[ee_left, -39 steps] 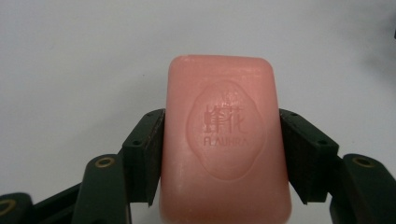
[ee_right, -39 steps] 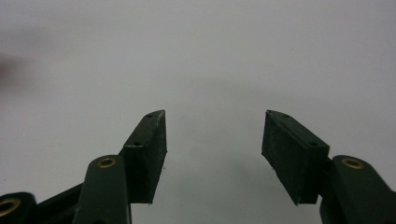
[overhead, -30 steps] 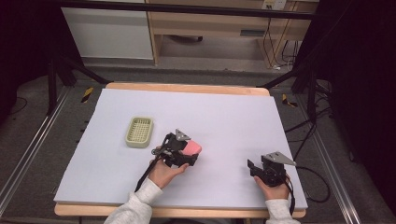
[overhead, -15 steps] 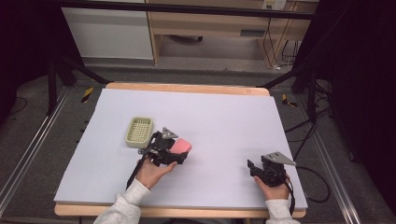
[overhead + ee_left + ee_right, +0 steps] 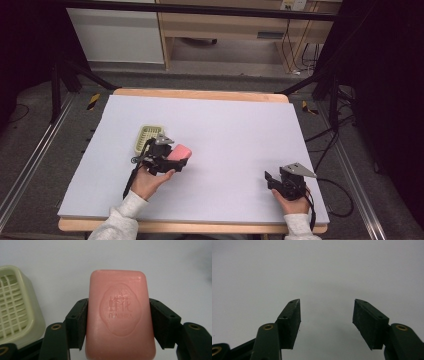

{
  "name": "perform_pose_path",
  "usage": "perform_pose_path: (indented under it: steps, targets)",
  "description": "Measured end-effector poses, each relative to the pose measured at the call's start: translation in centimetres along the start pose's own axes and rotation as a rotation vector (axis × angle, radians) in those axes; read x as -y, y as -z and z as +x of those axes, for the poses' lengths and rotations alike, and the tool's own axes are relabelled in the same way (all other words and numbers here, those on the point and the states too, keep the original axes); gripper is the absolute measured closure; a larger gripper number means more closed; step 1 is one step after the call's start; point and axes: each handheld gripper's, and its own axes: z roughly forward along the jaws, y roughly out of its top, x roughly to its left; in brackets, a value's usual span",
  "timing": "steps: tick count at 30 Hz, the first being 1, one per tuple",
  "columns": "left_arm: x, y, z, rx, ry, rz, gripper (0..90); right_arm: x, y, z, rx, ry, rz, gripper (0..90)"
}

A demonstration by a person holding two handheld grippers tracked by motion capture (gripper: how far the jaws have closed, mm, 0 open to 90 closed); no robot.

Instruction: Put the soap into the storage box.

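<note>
The soap (image 5: 120,315) is clamped lengthwise between the left tool's (image 5: 167,159) pads, above the desk (image 5: 240,130); the dish (image 5: 149,138) lies just beside it, to its left. The right tool (image 5: 274,181) rests apart, part-open and empty.

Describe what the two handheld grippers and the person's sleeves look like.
Both grippers are black. The left gripper and right gripper each carry a grey three-cornered plate on top and trail a black cable. Seen up close, each has two flat, rectangular black pads on arms with brass-coloured rivets. The person wears light grey long sleeves.
</note>
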Motion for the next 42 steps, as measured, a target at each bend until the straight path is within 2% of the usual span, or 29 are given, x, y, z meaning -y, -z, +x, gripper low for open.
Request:
perform_pose_path:
  steps: [12, 25, 42]
  targets:
    - [0.1, 1.2, 2.2, -0.028, 0.036, -0.023, 36.9, 0.0, 0.0, 0.1, -0.003, 0.007, 0.000, 39.5]
    - [-0.6, 2.2, 4.7, -0.061, 0.078, -0.051, 36.9, -0.1, -0.1, 0.2, -0.007, 0.002, 0.002, 39.3]
    - [-1.2, 1.7, 6.8, -0.096, 0.103, -0.040, 37.0, -0.3, 0.0, 0.2, -0.005, 0.000, -0.008, 38.6]
